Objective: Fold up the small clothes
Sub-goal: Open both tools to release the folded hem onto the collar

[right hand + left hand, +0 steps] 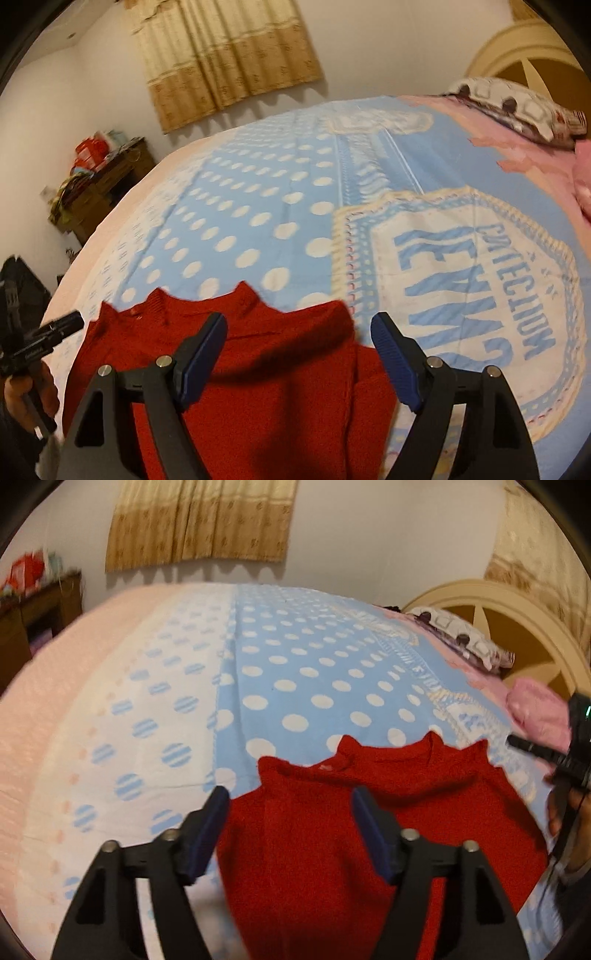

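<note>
A small red knitted sweater [369, 812] lies on the bed, collar pointing away from me; it also shows in the right wrist view [266, 369]. My left gripper [290, 801] is open and empty, hovering over the sweater's left part. My right gripper [299, 328] is open and empty above the sweater's right shoulder. The right gripper's body shows at the right edge of the left wrist view [554, 760], and the left gripper's body at the left edge of the right wrist view [40, 339].
The bed has a blue sheet with white dots [314, 672] and a lettered panel [461, 277]. A pink garment [535, 712] and a patterned pillow [458, 635] lie near the headboard [517, 620]. A wooden cabinet [99, 184] stands by the far wall.
</note>
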`<state>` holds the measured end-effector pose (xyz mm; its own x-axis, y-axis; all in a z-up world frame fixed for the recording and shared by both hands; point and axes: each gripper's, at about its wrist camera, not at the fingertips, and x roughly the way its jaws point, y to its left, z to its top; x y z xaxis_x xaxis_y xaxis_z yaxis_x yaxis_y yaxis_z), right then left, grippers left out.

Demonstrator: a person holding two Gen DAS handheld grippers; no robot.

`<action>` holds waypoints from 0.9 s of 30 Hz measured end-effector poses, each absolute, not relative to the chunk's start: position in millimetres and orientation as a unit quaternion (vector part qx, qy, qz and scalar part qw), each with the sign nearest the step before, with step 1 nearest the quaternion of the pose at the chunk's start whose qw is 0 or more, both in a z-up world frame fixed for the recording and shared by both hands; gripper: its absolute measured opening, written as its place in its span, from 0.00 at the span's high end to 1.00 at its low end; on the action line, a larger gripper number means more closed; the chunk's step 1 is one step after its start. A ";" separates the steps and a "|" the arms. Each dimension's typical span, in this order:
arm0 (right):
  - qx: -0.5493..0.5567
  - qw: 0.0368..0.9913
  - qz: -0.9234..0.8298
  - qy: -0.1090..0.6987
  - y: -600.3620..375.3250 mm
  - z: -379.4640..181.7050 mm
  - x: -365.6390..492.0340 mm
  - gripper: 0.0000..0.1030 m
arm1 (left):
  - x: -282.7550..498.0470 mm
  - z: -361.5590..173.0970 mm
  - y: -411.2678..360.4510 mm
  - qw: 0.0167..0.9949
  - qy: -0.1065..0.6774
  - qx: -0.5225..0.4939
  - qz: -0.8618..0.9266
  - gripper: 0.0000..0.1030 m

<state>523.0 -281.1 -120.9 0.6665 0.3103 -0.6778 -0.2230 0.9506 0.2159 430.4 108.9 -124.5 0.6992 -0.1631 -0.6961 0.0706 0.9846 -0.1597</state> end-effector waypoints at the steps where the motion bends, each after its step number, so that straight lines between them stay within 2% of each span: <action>1: 0.051 0.910 0.156 0.380 -277.3 -117.0 519.0 0.22 | 429.8 -125.9 105.1 0.918 0.388 -0.044 -0.062 0.26; 6: 0.012 0.875 0.217 0.433 -242.0 -124.7 514.6 0.22 | 438.4 -144.4 88.3 0.909 0.415 0.041 -0.014 0.26; 12: -0.065 0.848 0.174 0.496 -220.2 -177.5 524.1 0.22 | 446.1 -173.2 110.1 0.899 0.438 -0.010 0.020 0.25; 20: -0.029 0.877 0.174 0.446 -247.8 -134.2 474.4 0.22 | 379.1 -153.3 117.3 0.919 0.391 -0.034 0.010 0.24; 27: 0.024 0.858 0.218 0.465 -269.3 -139.0 408.9 0.22 | 345.1 -167.2 102.8 0.910 0.415 -0.015 -0.012 0.23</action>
<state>408.9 -269.3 -139.0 0.4721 0.3951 -0.7881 -0.3511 0.9042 0.2430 345.1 102.8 -167.2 0.6561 -0.0346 -0.7539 0.0092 0.9992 -0.0378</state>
